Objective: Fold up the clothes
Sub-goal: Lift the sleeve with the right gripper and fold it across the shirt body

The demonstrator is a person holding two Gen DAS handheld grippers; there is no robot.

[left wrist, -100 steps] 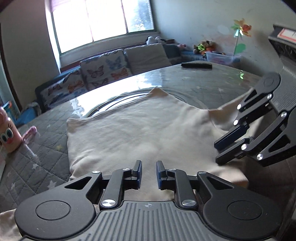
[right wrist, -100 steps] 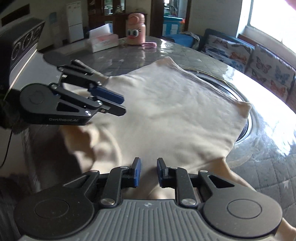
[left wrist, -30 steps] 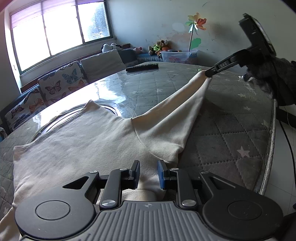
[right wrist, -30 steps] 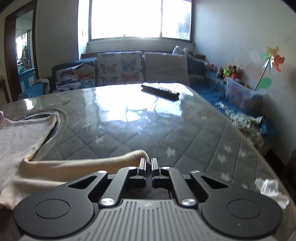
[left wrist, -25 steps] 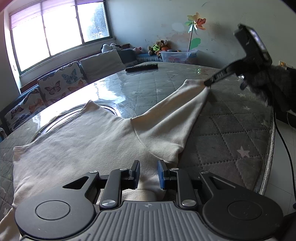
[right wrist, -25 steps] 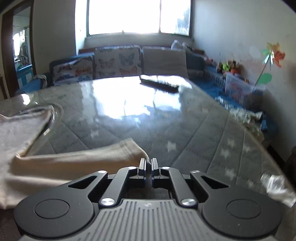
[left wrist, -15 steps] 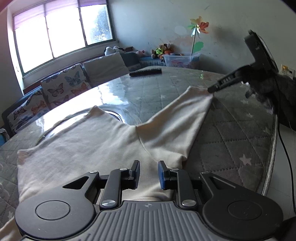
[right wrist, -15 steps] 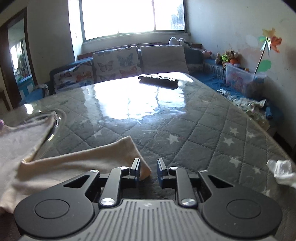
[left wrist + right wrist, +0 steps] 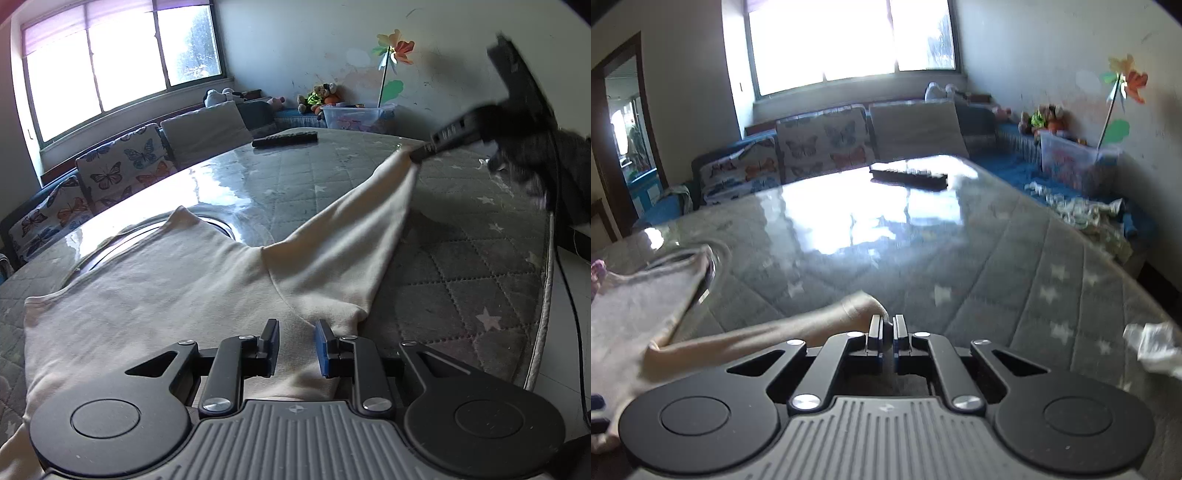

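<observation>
The cream garment [image 9: 177, 295] lies spread on the quilted table [image 9: 461, 266], as half a second ago, but its sleeve [image 9: 362, 221] is lifted again. The right gripper [image 9: 887, 326], then parted, is now clamped on the cuff. Its fingertips blur in the left view. The left gripper [image 9: 295, 341] stays slightly parted over cloth, gripping nothing. Bare table extends toward the remote [image 9: 284, 139].

Garment [image 9: 177, 288] on table [image 9: 461, 266], remote [image 9: 284, 139] behind
</observation>
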